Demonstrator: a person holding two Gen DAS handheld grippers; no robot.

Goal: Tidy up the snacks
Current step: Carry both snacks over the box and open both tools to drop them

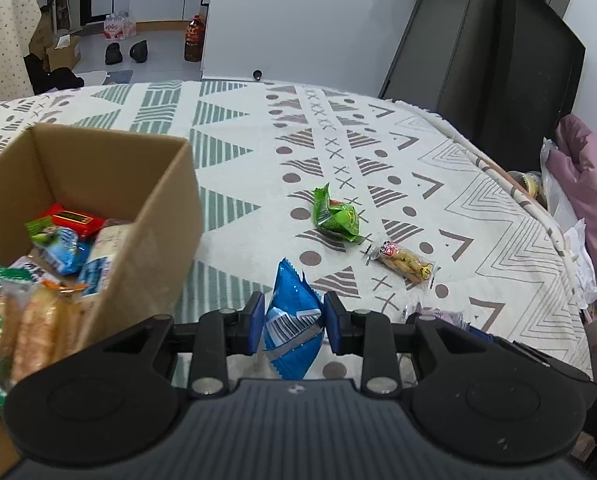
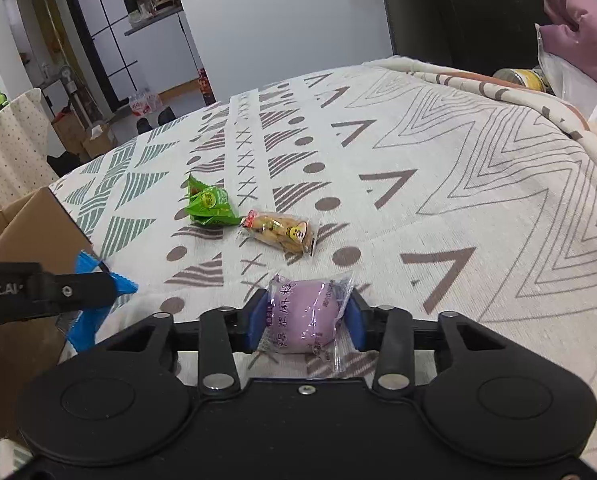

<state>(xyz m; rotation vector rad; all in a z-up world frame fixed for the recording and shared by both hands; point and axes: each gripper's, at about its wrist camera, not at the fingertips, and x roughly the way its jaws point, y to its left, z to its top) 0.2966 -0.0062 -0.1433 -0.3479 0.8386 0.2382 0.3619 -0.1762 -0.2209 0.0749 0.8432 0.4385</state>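
Your left gripper (image 1: 293, 322) pinches a blue snack packet (image 1: 292, 316) at lower centre, just right of the cardboard box (image 1: 98, 184) of snacks. Your right gripper (image 2: 306, 318) clamps a purple wrapped bun (image 2: 304, 316). A green packet (image 2: 208, 206) and a biscuit packet (image 2: 282, 232) lie mid-frame on the patterned cloth (image 2: 458, 184).

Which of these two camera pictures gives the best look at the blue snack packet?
The left wrist view. There the blue snack packet sits centred, gripped between the left gripper pads, its barcode and crimped edges plain. In the right wrist view only blue scraps of it show at the left edge, mostly hidden behind the left gripper's black finger.
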